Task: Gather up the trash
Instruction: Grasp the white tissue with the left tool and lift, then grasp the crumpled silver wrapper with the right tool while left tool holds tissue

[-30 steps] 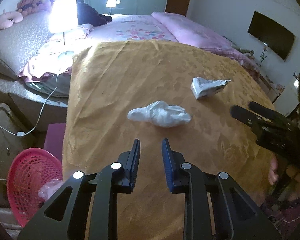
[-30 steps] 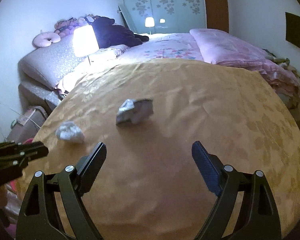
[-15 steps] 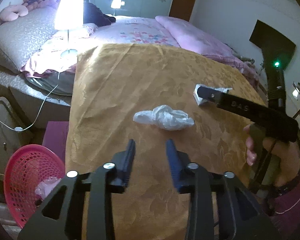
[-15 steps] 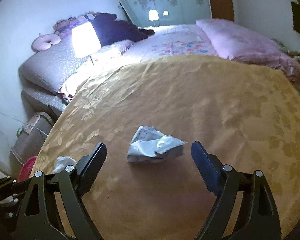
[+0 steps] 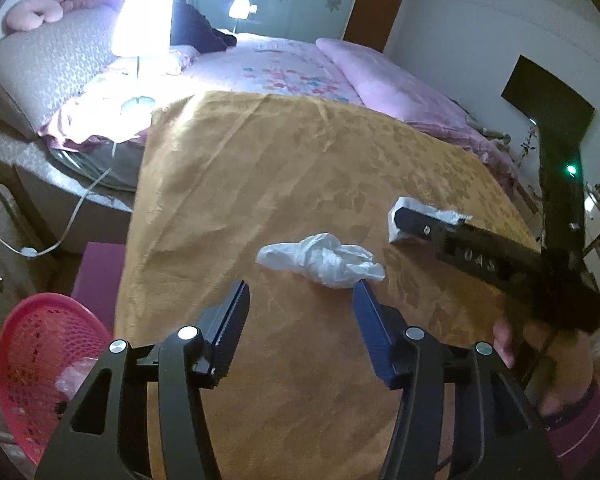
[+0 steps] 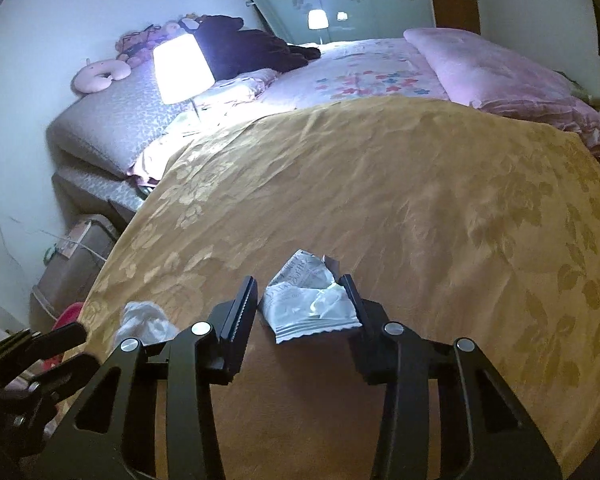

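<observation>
A bed (image 5: 284,60) with pink bedding fills the far part of both views, and over its near end lies a gold patterned spread (image 5: 300,184) that carries the trash. A lit lamp (image 5: 142,22) stands at the bed's left side, and a pink mesh basket (image 5: 40,352) sits on the floor below the spread's left edge.

The right claw (image 6: 300,300) reaches over the spread, and its jaws have just been closing around a crumpled silver wrapper (image 6: 308,304). The right pad touches the wrapper's edge; on the left a thin gap seems to remain, though the angle makes that hard to judge.

The left claw (image 5: 300,304) stands about half open with nothing between its pads, its jaws having just been opening. A crumpled white tissue (image 5: 324,258) lies on the spread just beyond its fingertips, the right tip close to the tissue's edge.
</observation>
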Action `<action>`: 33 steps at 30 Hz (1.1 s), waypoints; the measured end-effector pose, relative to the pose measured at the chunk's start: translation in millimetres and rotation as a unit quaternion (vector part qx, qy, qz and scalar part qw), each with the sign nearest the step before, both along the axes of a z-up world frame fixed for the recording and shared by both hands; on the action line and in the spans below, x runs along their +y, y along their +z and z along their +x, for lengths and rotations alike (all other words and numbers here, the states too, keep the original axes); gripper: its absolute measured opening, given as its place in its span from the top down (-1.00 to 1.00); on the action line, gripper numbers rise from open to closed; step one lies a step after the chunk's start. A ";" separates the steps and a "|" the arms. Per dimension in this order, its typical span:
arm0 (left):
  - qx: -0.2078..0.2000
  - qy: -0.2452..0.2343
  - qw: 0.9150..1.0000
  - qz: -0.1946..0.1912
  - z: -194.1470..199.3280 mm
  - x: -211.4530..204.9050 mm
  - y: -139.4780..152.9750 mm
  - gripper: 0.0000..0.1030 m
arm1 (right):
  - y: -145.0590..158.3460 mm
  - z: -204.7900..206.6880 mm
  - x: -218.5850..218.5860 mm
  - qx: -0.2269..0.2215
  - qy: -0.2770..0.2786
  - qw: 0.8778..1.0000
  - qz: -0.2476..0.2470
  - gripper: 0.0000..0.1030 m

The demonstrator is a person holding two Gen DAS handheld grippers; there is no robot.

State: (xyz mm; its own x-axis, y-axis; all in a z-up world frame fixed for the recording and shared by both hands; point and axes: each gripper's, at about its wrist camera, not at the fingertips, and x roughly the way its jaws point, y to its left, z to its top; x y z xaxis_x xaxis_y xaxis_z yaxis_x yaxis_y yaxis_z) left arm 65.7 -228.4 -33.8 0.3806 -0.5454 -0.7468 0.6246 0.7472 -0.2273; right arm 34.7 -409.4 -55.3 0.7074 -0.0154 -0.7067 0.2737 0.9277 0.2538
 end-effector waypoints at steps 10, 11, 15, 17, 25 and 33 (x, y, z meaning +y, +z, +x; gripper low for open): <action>0.013 -0.003 1.000 -0.003 5.3 -20.8 -1.9 -0.01 | 1.1 -21.1 13.0 -0.002 0.005 1.000 -0.008 0.21; 0.014 -0.003 1.000 -0.003 6.5 -23.3 -1.9 -0.01 | 1.3 -23.4 12.5 -0.002 0.003 1.000 -0.009 0.21; 0.026 0.000 1.000 0.002 15.9 -36.6 -6.1 -0.01 | 1.5 -34.8 10.3 -0.004 -0.004 1.000 -0.010 0.21; 0.029 0.000 1.000 0.005 19.1 -41.9 -8.5 -0.01 | 0.5 -39.5 9.2 -0.004 -0.007 1.000 -0.008 0.21; 0.005 -0.020 0.999 0.024 14.1 -54.7 -14.0 0.33 | -2.5 -50.5 8.1 -0.007 -0.010 1.000 0.000 0.21; -0.013 -0.036 0.999 0.026 3.8 -49.4 -9.9 0.50 | -3.0 -58.2 14.6 -0.012 0.000 1.000 0.008 0.21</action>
State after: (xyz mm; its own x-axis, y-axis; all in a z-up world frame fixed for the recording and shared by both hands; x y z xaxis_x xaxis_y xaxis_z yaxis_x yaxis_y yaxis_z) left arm 69.5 -277.8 -43.7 0.3616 -0.5323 -0.7654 0.6819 0.7108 -0.1722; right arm -23.5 -394.8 -58.3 0.7236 -0.0051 -0.6902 0.2680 0.9236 0.2742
